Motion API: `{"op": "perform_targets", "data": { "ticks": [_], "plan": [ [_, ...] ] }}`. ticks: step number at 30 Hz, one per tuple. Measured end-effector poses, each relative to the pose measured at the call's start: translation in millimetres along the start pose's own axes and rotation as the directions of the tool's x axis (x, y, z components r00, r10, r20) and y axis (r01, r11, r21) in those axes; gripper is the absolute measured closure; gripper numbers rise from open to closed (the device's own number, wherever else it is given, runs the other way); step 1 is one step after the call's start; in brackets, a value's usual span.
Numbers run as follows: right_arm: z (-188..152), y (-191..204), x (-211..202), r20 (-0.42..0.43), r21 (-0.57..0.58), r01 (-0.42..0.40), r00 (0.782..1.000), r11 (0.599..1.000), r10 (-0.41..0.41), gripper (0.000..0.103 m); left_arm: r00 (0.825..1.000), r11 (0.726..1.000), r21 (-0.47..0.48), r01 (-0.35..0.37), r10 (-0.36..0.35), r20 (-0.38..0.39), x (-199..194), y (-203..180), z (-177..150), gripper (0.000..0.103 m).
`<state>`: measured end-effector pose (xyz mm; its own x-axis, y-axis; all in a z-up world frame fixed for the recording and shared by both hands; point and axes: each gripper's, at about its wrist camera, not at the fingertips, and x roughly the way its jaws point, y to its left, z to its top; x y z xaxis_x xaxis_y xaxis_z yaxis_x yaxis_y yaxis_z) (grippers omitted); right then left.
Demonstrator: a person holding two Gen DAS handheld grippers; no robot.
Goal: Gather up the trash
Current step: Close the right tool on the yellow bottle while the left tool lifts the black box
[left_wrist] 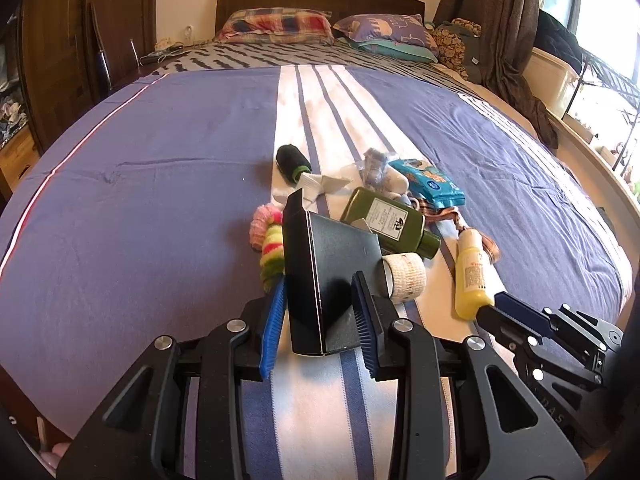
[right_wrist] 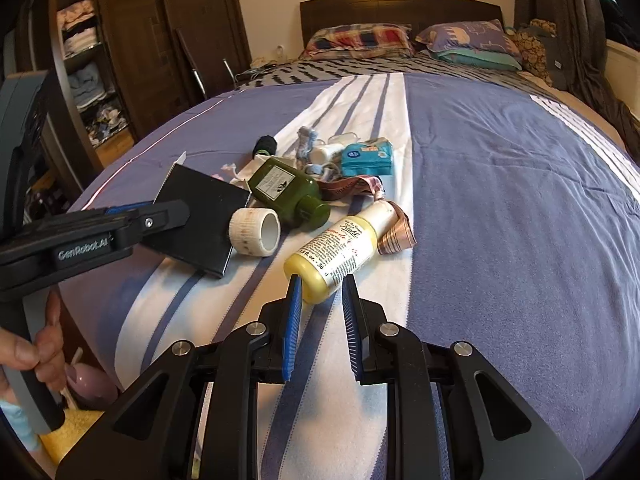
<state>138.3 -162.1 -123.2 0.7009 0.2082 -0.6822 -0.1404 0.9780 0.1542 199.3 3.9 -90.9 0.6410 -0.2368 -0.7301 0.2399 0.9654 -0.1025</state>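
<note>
Fingers of the left gripper (left_wrist: 320, 312) clamp a black box (left_wrist: 332, 276), the right gripper (right_wrist: 322, 312) pinches the yellow bottle (right_wrist: 340, 248); remaining clutter at frame centre uncollected.

Left claw (left_wrist: 320, 312) clamped, angled down; right claw (right_wrist: 322, 300) narrowed, tips pinching, angled down.

Blue striped bed (left_wrist: 160, 168) strewn with bottles (left_wrist: 390, 220), box (left_wrist: 332, 264), tape roll (left_wrist: 404, 276).

Daylight enters from the window (left_wrist: 600, 20) at 2 o'clock in the left wrist view and blows out to white glare there, the bedspread (left_wrist: 160, 200) is evenly lit with soft shadows, focus is sharp, and fisheye distortion bends edges while corners vignette black.
</note>
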Motion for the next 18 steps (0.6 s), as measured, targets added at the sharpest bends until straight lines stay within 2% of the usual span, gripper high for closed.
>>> {"op": "perform_targets", "data": {
  "ticks": [3, 4, 5, 6, 14, 18],
  "plan": [
    [-0.1, -1.3, -1.5, 0.004, 0.030, -0.014, 1.000, 0.999, 0.013, 0.079, 1.000, 1.000, -0.011, 0.002, -0.002, -0.002, 1.6, 1.9, 0.4, 0.071],
    [0.2, -0.7, -1.9, 0.008, 0.037, -0.016, 1.000, 0.999, 0.016, 0.070, 1.000, 1.000, -0.014, 0.003, -0.003, -0.004, 2.4, 2.8, 0.2, 0.071],
    [0.9, 0.9, -1.1, 0.009, 0.045, -0.022, 1.000, 0.999, 0.022, 0.049, 1.000, 1.000, -0.021, 0.009, -0.009, -0.008, 3.6, 5.0, 0.3, 0.071],
    [1.1, 2.2, -0.3, 0.012, 0.051, -0.025, 1.000, 0.998, 0.025, 0.043, 1.000, 0.999, -0.028, 0.016, -0.016, -0.011, 3.7, 7.2, 0.4, 0.071],
    [7.6, 4.0, 28.6, 0.018, 0.107, 0.065, 0.998, 0.992, -0.067, 0.046, 0.998, 0.998, -0.038, 0.054, -0.055, -0.016, 3.3, 16.0, -2.0, 0.069],
    [9.5, 2.7, 31.0, 0.024, 0.089, 0.108, 0.994, 0.990, -0.110, 0.054, 0.998, 0.997, -0.046, 0.059, -0.060, -0.034, 15.4, 16.6, -1.0, 0.059]
  ]
}}
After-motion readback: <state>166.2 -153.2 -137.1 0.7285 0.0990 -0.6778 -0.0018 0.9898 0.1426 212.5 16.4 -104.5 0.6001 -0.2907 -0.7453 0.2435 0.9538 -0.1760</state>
